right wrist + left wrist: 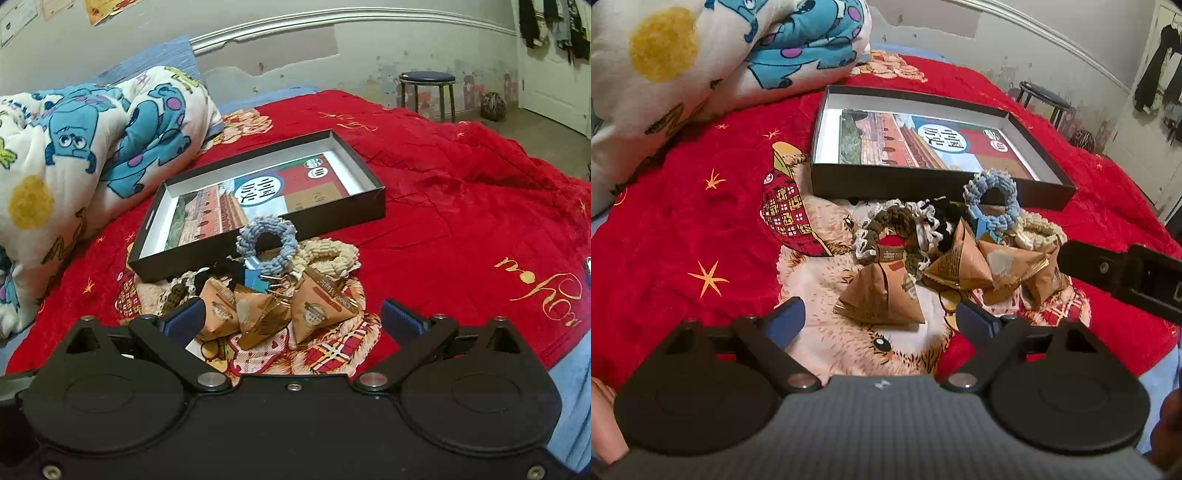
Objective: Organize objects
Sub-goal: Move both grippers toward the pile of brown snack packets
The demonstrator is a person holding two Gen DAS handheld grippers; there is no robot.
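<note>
Red bedspread (683, 206): black box (923, 182) holds only a printed card, brown packets (882, 295) and crochet rings (991, 192) piled beside it, left claw (879, 317) and right claw (291, 317) both open, empty, nothing sorted yet.

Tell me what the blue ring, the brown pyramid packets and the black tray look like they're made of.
Blue ring: knotted yarn or cord, soft and matte.
Brown pyramid packets: printed kraft-look paper or film with shiny gold sealed edges.
Black tray: likely matte cardboard, with thin straight walls and a white inside.
</note>
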